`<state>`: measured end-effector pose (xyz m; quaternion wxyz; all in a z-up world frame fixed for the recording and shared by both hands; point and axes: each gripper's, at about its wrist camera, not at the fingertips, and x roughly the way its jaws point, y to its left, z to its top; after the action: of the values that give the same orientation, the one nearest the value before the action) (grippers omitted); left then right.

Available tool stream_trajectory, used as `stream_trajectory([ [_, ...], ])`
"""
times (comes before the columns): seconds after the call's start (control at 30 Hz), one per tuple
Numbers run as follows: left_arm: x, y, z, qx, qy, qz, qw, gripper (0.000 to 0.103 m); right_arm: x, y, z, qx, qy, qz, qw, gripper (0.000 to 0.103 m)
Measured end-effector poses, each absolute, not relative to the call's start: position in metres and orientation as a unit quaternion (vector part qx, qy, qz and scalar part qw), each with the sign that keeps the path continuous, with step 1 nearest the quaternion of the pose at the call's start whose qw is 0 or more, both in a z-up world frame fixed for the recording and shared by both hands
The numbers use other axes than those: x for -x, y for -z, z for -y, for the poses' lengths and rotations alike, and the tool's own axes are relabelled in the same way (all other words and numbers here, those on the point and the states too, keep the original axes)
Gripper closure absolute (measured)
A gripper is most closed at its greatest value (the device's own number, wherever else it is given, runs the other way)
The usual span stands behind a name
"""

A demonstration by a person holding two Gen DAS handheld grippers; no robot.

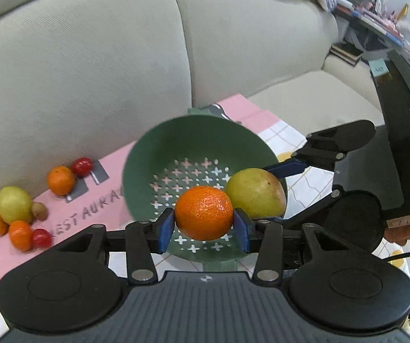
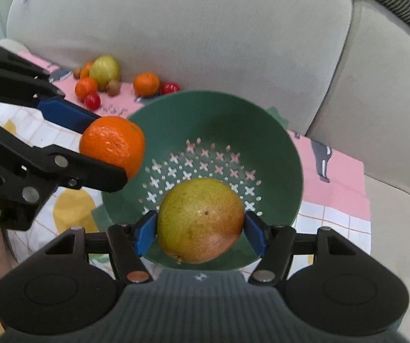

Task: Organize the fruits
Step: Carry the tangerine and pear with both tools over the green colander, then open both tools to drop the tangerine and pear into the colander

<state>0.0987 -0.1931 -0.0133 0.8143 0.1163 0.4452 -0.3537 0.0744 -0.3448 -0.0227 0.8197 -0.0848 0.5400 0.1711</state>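
1. The sofa fills the far side of the scene; its back cushions work as a backstop, so the loose fruit lined up against them cannot roll off the far edge.
2. A pink printed cloth lies on the seat, probably to give the fruit a flat, clean bed.
3. The green colander sits on the cloth in the near middle, mouth up and bare inside. I judge it to be the collecting point, which would explain both grippers meeting over it.
4. The pear, yellow-green with a red blush, hangs over the colander's near wall. The right gripper has both blue pads pressed to its sides, a wide clamp to suit a broad fruit.
5. The mandarin is held over the colander, to the left of the pear. The left gripper is clenched on it, pads on opposite flanks.
6. The fruit pile waits at the far left against the cushions, well apart from the colander: a second pear, mandarins, small red and brown fruits, not yet sorted.
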Motion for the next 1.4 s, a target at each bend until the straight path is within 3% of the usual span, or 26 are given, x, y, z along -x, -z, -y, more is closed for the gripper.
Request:
stream_trajectory([
  [0.8,-0.130,0.077,0.230,-0.189,0.367,-0.532,0.739,0.053,-0.098,0.072,0.341,0.138,-0.224,-0.589,0.764,0.040],
  [1.17,-0.135,0.081,0.232,-0.197,0.355,-0.533,0.742,0.052,-0.103,0.072,0.336,0.151,-0.227,-0.604,0.749,0.040],
  [1.4,-0.131,0.079,0.233,-0.213,0.343,-0.526,0.748,0.049,-0.100,0.061,0.335,0.173,-0.215,-0.597,0.754,0.029],
])
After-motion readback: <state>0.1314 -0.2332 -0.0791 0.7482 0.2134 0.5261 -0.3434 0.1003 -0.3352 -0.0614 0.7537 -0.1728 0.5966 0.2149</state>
